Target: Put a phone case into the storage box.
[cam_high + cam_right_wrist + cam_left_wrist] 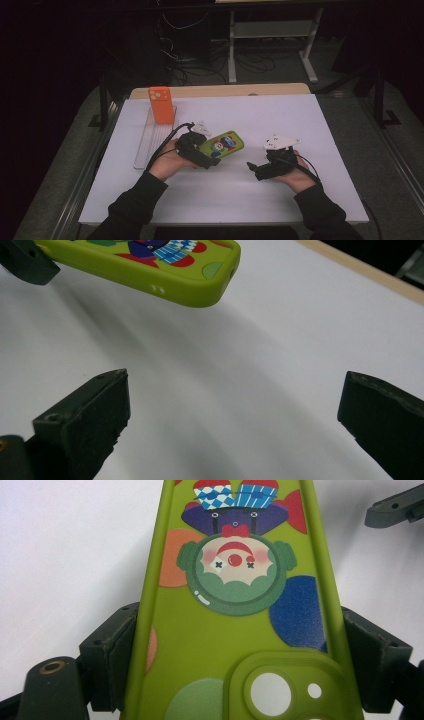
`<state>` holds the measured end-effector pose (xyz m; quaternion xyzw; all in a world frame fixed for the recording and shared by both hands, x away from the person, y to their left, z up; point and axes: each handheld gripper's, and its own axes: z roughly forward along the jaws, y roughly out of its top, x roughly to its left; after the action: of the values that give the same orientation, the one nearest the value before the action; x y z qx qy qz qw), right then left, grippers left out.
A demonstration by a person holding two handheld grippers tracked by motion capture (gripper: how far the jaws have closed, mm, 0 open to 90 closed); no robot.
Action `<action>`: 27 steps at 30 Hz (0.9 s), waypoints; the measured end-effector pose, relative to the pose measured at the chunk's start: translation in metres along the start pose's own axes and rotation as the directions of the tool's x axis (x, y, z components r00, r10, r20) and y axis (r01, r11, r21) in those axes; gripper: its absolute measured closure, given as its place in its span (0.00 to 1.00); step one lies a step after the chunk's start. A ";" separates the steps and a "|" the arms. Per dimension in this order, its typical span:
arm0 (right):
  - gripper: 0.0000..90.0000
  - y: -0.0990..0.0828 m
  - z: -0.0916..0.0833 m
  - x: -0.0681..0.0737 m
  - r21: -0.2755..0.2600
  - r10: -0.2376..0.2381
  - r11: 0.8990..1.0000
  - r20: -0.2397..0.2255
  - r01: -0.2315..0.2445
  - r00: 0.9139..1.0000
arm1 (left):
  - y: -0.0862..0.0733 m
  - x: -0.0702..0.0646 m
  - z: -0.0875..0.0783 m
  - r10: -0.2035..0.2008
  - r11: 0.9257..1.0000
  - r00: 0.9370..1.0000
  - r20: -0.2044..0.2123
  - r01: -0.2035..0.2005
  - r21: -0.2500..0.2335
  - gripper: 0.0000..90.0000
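1. The left gripper grasps the green case across its width, near the camera-hole end.
2. In the left gripper view, the jaws press on both long edges of the green case. Its printed side faces the camera: a clown face, coloured dots and the raised camera cut-out at the bottom.
3. In the high view the green case sits left of the table's middle, its free end pointing toward the right gripper.
4. In the right gripper view a soft shadow lies on the white top under the green case, so its free end hangs clear of the surface.
5. The right gripper is released. Its jaws stand wide apart with only bare table between them.
6. It sits near the case's free end but apart from it, low over the table. The right hand wraps its body.
7. The left hand holds its gripper just right of a clear tray.
8. An orange case stands upright at the far end of that tray, camera holes at the top.
9. The two cases are well apart.
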<state>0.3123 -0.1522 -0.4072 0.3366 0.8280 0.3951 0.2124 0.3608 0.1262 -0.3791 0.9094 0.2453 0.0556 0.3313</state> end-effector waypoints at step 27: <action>0.00 0.005 0.001 0.027 0.011 -0.407 0.910 0.215 0.414 0.888 | 0.000 -0.001 0.003 -0.005 1.000 1.000 -0.002 0.005 -0.011 0.17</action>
<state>0.2968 -0.1296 -0.4061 0.1907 0.8458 0.3174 0.3842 0.3605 0.1241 -0.3813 0.9069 0.2477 0.0568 0.3361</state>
